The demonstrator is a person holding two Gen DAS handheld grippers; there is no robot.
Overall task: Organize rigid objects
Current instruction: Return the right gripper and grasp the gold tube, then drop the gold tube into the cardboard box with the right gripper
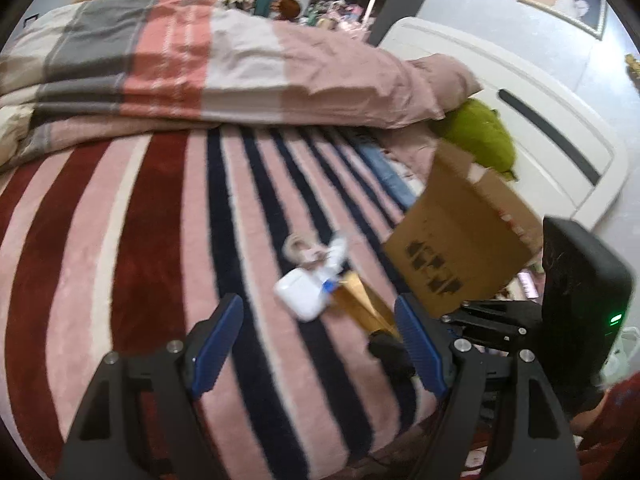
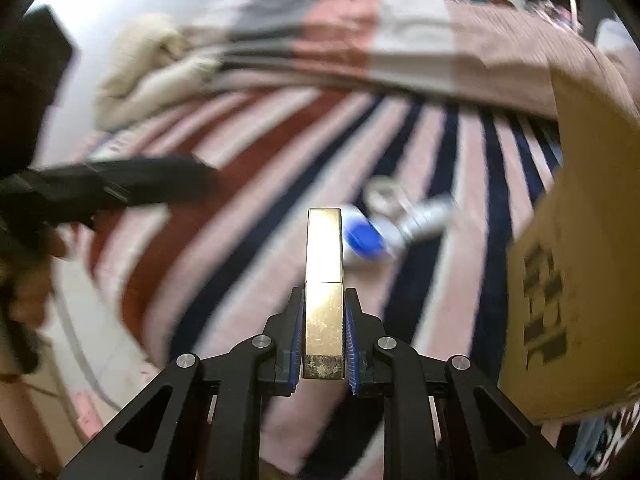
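My right gripper (image 2: 323, 312) is shut on a gold rectangular bar (image 2: 324, 276) that sticks forward between its blue pads above the striped bedspread. The same gold bar (image 1: 362, 304) and right gripper show in the left wrist view. My left gripper (image 1: 320, 320) is open and empty over the bed. A white earbud case (image 1: 302, 294), a white tube with a blue cap (image 2: 396, 228) and a small metal ring item (image 1: 298, 250) lie together ahead. A cardboard box (image 1: 456, 240) stands at the right, also seen in the right wrist view (image 2: 576, 264).
A folded striped duvet (image 1: 200, 64) lies across the back of the bed. A green plush (image 1: 480, 132) and a white headboard (image 1: 532, 120) are at the far right. Shelves stand behind. The left gripper's black body (image 2: 112, 188) reaches in from the left.
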